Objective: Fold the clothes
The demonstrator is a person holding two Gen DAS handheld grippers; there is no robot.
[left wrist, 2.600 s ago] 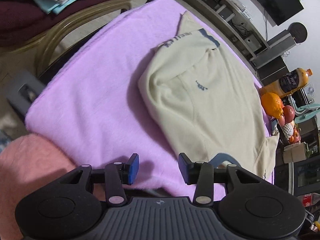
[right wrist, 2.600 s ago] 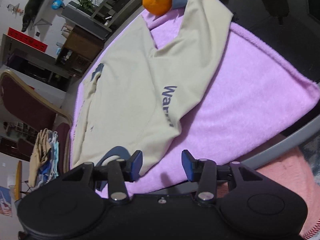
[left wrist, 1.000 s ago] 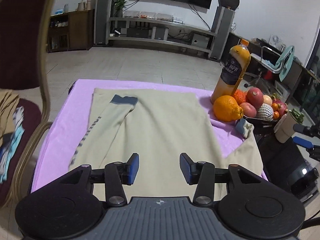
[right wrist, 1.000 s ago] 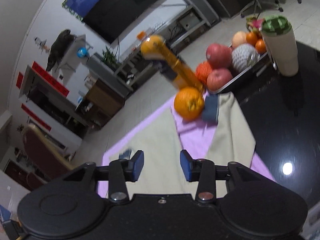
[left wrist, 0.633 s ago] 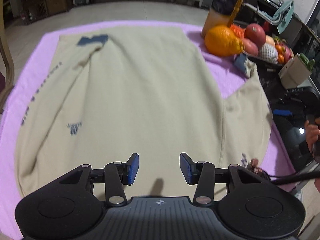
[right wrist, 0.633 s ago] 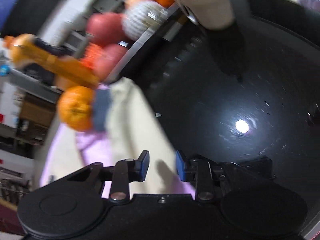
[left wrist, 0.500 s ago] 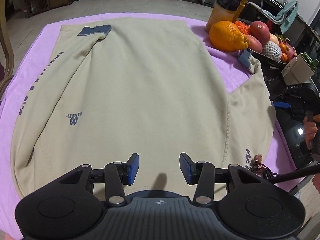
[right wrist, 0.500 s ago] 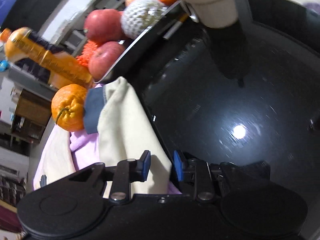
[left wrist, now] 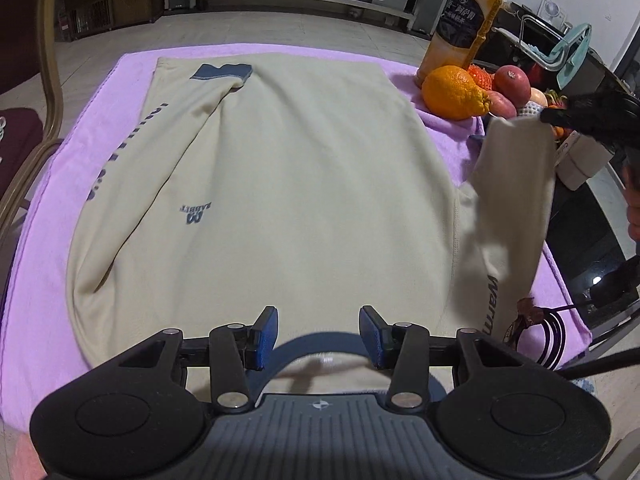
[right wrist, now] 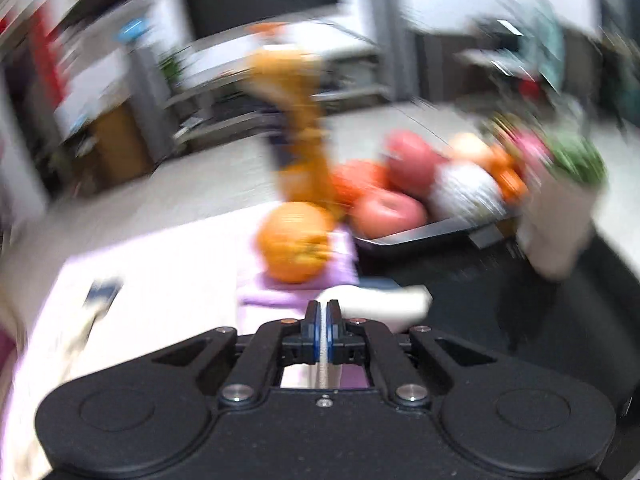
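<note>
A beige long-sleeved sweatshirt (left wrist: 304, 184) lies flat on a purple towel (left wrist: 52, 184). Its left sleeve (left wrist: 168, 128) is folded across the body, blue cuff at the far end. My left gripper (left wrist: 318, 336) hangs open over the blue collar at the near edge, holding nothing. The right sleeve (left wrist: 516, 188) is lifted off the table at the right, pinched near its cuff by my right gripper (left wrist: 552, 118). In the blurred right wrist view that gripper (right wrist: 323, 312) is shut on the beige sleeve (right wrist: 380, 300).
An orange (left wrist: 454, 92), a juice bottle (left wrist: 466, 16) and a tray of fruit (left wrist: 516, 88) stand at the far right of the towel. A white cup (left wrist: 580, 160) sits on the black table (left wrist: 580, 240). A chair frame (left wrist: 36, 120) stands at the left. A black cable (left wrist: 552, 332) lies near right.
My right gripper has shut on the right sleeve near its cuff and raised it off the table. The left gripper has drawn back and lower, over the collar, still open.
</note>
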